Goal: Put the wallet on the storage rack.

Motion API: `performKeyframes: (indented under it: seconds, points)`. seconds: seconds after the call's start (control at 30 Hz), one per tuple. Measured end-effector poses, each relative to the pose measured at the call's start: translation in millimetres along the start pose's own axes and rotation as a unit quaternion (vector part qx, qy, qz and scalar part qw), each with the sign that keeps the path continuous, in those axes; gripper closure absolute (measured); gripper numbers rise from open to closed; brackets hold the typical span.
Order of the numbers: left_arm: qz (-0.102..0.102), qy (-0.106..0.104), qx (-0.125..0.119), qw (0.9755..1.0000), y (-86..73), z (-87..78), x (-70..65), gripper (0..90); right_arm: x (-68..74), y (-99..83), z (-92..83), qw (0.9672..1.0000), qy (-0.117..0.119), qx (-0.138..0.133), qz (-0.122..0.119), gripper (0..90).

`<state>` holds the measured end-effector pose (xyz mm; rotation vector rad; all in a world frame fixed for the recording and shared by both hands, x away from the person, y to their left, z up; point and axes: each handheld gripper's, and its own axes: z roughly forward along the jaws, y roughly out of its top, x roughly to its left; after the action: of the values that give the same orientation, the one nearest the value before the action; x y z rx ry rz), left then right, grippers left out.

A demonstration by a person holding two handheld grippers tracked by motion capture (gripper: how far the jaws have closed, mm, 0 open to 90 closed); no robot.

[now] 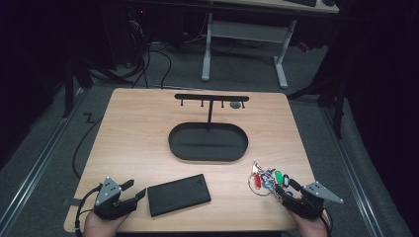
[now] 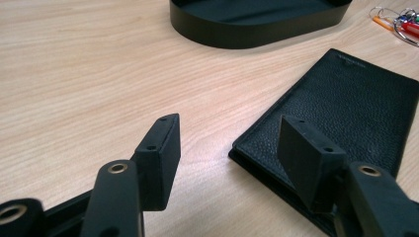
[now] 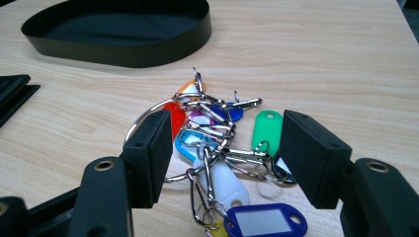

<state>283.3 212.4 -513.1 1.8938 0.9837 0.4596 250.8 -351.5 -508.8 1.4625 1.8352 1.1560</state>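
Spread black jaws of right gripper (image 3: 225, 163) straddling bunch of key tags (image 3: 222, 158) at table's (image 1: 128, 128) near right edge, likely lining up a pinch. Left gripper (image 2: 227, 158) spread too, empty, beside black leather wallet (image 2: 341, 113); oval tray (image 1: 207, 142) beyond.

A dim room — grey carpet floor (image 1: 44, 163), a white-legged desk (image 1: 247, 47) behind, cables (image 1: 148, 64) trailing beneath it.

You get a dim room with a softly lit table (image 1: 148, 128), dark far surroundings, faint shadows, and slightly soft close-ups.
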Motion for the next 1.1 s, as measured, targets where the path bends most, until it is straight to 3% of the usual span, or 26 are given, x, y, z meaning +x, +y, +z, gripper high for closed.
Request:
performKeyframes:
  seconds: [0.03, 0.07, 0.2, 0.37, 0.5, 0.6, 0.63, 0.67, 0.7, 0.73, 0.77, 0.8, 0.83, 0.87, 0.9, 0.93, 0.97, 1.03, 1.1]
  points:
    - [0.0, 0.0, 0.0, 1.0, 0.0, 0.0, 0.0, 43.0, 0.0, 0.0, 0.0, 1.0, 0.0, 0.0, 0.0, 38.1]
    - [0.015, -0.01, 0.002, 0.9998, 0.2, 0.9, -3.4, 43.1, -1.1, -1.7, -0.4, 1.0, 0.002, 0.002, 0.002, 38.1]
    - [0.029, -0.007, 0.013, 0.9994, -1.0, 2.9, -7.8, 42.9, -2.8, -1.1, -4.2, 1.0, -0.005, -0.002, 0.002, 38.0]
    - [0.029, -0.006, 0.018, 0.9994, -2.6, 0.0, -8.8, 45.9, -3.0, -0.3, -7.7, 0.9999, -0.006, -0.008, 0.006, 38.1]
    - [0.022, -0.015, 0.032, 0.9991, -6.1, 0.5, -4.6, 55.4, -1.7, 1.1, -4.5, 0.9999, 0.004, -0.005, 0.011, 38.7]
    - [0.021, -0.025, 0.03, 0.999, -6.0, -0.2, -5.9, 66.8, -0.2, 1.8, -1.9, 0.9999, 0.009, -0.002, 0.012, 39.0]
    - [0.025, -0.028, 0.025, 0.999, -4.8, -1.7, -8.5, 66.8, -0.2, 1.8, -1.9, 0.9999, 0.009, -0.002, 0.012, 39.0]
    - [0.039, -0.039, 0.019, 0.9983, -0.8, -3.5, -17.4, 74.2, 0.1, 2.0, -0.7, 0.9998, 0.012, -0.001, 0.013, 39.1]
    - [0.039, -0.039, 0.019, 0.9983, -0.8, -3.5, -17.4, 75.0, 0.2, 2.1, -0.5, 0.9998, 0.012, 0.0, 0.013, 39.2]
    - [0.049, -0.062, 0.021, 0.9967, 1.9, -2.0, -28.2, 75.6, 0.2, 2.2, -0.6, 0.9999, 0.012, 0.0, 0.012, 39.3]
    - [0.049, -0.062, 0.021, 0.9967, 1.9, -2.0, -28.2, 76.6, 0.2, 2.2, -0.6, 0.9999, 0.012, 0.0, 0.012, 39.3]
    - [0.079, -0.08, 0.035, 0.993, 3.4, 3.0, -47.8, 77.9, 0.9, 2.5, -1.5, 0.9998, 0.014, 0.0, 0.011, 39.6]
    - [0.095, -0.087, 0.041, 0.9908, 4.1, 5.7, -57.0, 78.7, 1.3, 2.9, -2.0, 0.9998, 0.017, -0.001, 0.011, 39.6]
    - [0.106, -0.096, 0.046, 0.9887, 5.1, 8.5, -65.9, 80.6, 1.8, 3.3, -2.2, 0.9998, 0.019, -0.002, 0.011, 39.6]
    - [0.106, -0.096, 0.046, 0.9887, 5.1, 8.5, -65.9, 81.8, 1.8, 3.3, -2.2, 0.9998, 0.019, -0.002, 0.011, 39.6]
    - [0.121, -0.115, 0.054, 0.9845, 6.9, 14.6, -82.8, 83.2, 2.6, 3.7, -1.8, 0.9997, 0.021, -0.002, 0.011, 39.7]
    - [0.121, -0.115, 0.054, 0.9845, 6.9, 14.6, -82.8, 83.7, 2.7, 3.6, -1.2, 0.9997, 0.022, -0.002, 0.012, 39.7]
    - [0.145, -0.129, 0.071, 0.9785, 7.8, 22.2, -101.7, 84.4, 4.5, 3.2, -0.8, 0.9996, 0.025, 0.002, 0.013, 39.9]
    - [0.173, -0.126, 0.083, 0.9733, 8.7, 28.1, -116.4, 84.6, 4.8, 3.3, -0.7, 0.9996, 0.026, 0.002, 0.008, 40.3]
